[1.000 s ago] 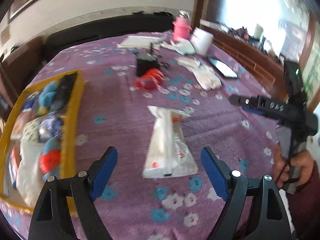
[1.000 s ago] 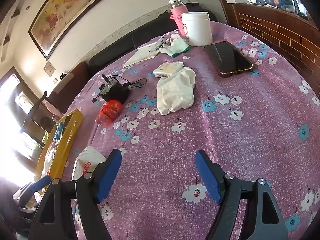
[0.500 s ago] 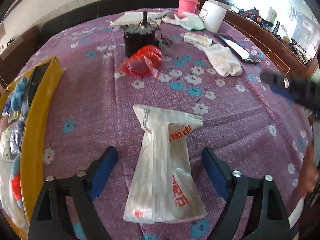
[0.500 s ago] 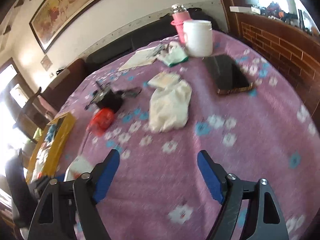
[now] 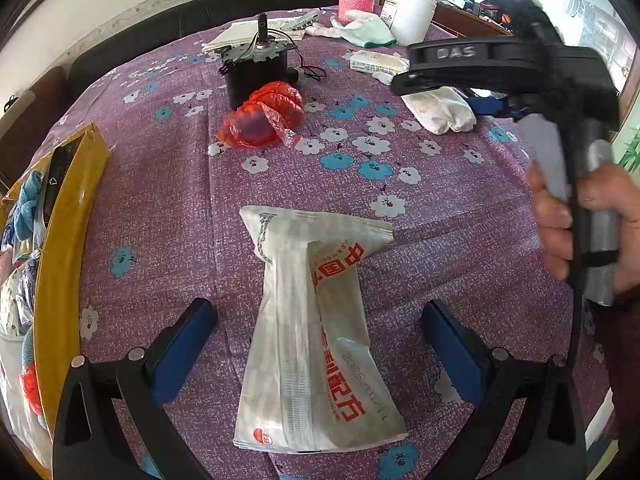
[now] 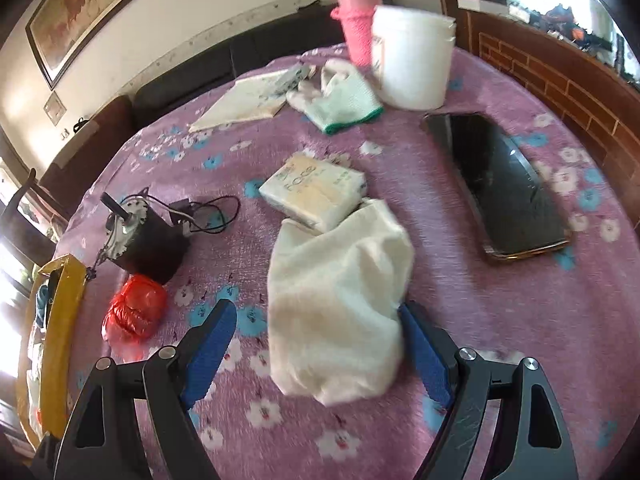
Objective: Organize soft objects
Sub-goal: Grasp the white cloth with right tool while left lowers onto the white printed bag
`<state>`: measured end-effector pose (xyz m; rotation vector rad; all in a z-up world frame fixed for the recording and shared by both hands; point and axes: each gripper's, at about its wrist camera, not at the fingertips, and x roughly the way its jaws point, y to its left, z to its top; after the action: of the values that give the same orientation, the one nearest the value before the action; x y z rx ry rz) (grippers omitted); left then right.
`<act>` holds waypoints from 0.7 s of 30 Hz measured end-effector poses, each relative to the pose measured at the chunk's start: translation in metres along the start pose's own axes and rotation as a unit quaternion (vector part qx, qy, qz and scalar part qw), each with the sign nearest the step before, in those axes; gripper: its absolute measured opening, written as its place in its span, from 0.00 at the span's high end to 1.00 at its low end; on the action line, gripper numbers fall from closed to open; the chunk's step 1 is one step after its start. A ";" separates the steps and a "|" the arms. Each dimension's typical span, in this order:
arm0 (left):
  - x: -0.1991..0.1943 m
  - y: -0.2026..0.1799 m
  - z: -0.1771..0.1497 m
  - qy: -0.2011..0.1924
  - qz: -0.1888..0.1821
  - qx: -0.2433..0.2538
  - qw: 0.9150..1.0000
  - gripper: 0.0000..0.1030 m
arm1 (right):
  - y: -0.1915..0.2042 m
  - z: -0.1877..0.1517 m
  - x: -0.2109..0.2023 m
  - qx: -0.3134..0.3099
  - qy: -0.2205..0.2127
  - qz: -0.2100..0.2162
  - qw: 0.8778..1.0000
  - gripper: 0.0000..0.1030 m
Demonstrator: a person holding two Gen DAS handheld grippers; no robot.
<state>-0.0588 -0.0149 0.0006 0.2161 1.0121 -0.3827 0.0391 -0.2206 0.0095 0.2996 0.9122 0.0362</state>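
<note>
Left tongs (image 5: 316,344) have just been opening, now straddling the white packet (image 5: 316,344) on the bench (image 5: 460,216) untouched; right tongs (image 6: 316,348) also widening around the white cloth (image 6: 340,300). Yellow bin (image 5: 68,248) is already holding some soft items; you're still clearing the red bag (image 5: 264,118) and glove (image 6: 340,100).

Cloth, film and hard plastic on a matt floral table cover

The purple flowered cloth (image 5: 168,200) over the table looks woven and matt. The white printed foil-like pouch (image 5: 316,344) is smooth and faintly glossy, with creases; the crumpled red plastic bag (image 5: 264,120) is thin and shiny. The cream folded towel (image 6: 340,300) looks soft and nubbly. The black phone (image 6: 504,188) has a mirror-glossy glass face. The white tub (image 6: 412,60) is smooth plastic, and the yellow tray (image 5: 64,264) glossy.
</note>
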 end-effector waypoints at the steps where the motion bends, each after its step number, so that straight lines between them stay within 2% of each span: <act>1: 0.000 0.000 0.000 0.000 0.000 0.000 1.000 0.00 | 0.002 -0.002 0.000 -0.006 -0.013 0.000 1.000 0.13; 5: 0.000 0.000 0.000 -0.001 0.000 -0.001 1.000 0.00 | 0.007 -0.006 -0.001 -0.031 -0.017 -0.002 0.999 0.12; 9: 0.000 0.001 0.000 -0.001 0.001 -0.001 1.000 0.00 | 0.008 -0.008 -0.003 -0.036 -0.020 -0.017 0.999 0.26; 11: 0.000 0.001 0.000 -0.001 0.000 -0.001 1.000 0.00 | 0.010 -0.009 -0.002 -0.041 -0.020 -0.029 0.999 0.30; 21: 0.000 0.001 0.000 -0.001 0.000 -0.001 1.000 0.00 | 0.008 -0.009 -0.002 -0.039 -0.025 -0.053 0.998 0.42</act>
<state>-0.0585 -0.0144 0.0002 0.2141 1.0103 -0.3812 0.0314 -0.2105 0.0078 0.1780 0.8744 -0.0328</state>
